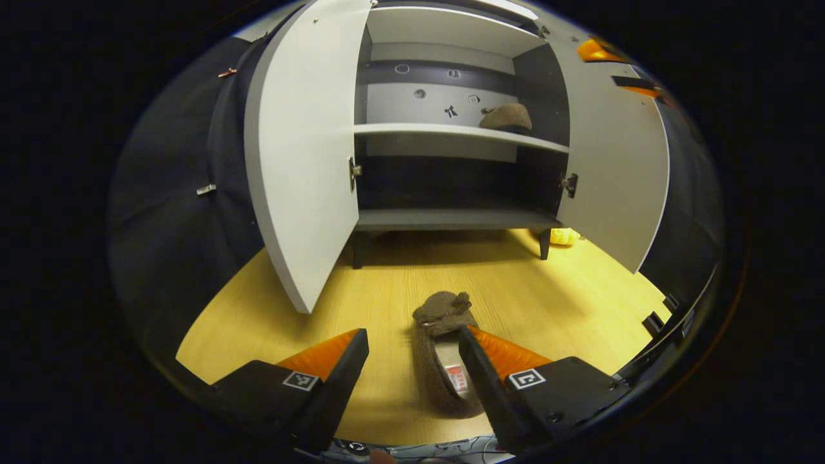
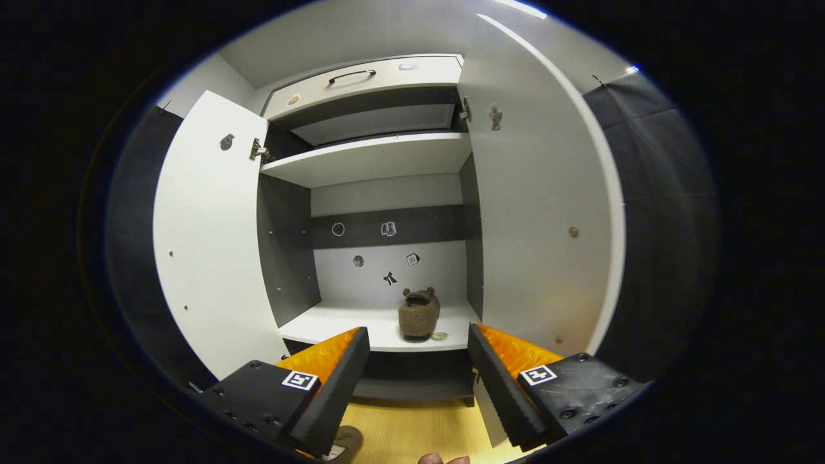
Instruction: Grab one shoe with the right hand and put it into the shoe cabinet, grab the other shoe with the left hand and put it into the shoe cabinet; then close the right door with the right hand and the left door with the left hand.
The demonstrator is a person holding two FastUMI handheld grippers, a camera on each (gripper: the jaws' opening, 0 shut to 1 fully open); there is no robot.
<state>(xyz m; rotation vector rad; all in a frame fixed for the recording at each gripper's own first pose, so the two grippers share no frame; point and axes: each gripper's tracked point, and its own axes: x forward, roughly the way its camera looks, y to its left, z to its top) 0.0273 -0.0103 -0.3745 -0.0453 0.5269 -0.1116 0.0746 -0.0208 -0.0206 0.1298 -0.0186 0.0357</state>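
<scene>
left door: tall white flat-panel cabinet door, swung open; in left gripper view it stands ahead of and above the left finger, bottom corner near the floor.
cabinet: white-and-dark-grey wooden shoe cabinet on short dark legs, both doors open, straight ahead beyond the finger gap in left gripper view.
left gripper: left gripper released, fingers spread wide, nothing pressed between them.
shoe 1: brown fuzzy slipper with small ears, lying on the floor, toe pointing toward the cabinet. It sits in the gap, off-centre toward the right finger; that finger overlaps its right edge in the picture, contact cannot be told. Well clear of the left finger.
floor: light yellow wood-grain floor under the slipper and the cabinet legs.
shoe 2: second brown fuzzy slipper, already on the middle shelf, at the shelf's right end. In right gripper view it stands straight ahead beyond the finger gap, slightly nearer the right finger's line, well apart from both tips.
right gripper: right gripper released, fingers apart, empty, aimed into the cabinet at shelf height.
right door: matching white flat-panel door, open; ahead of and above the right finger.
yellow object: small yellow lump on the floor beside the cabinet's right leg; cannot tell what it is.
stickers: several small stickers on the cabinet's back panel, above shoe 2.
</scene>
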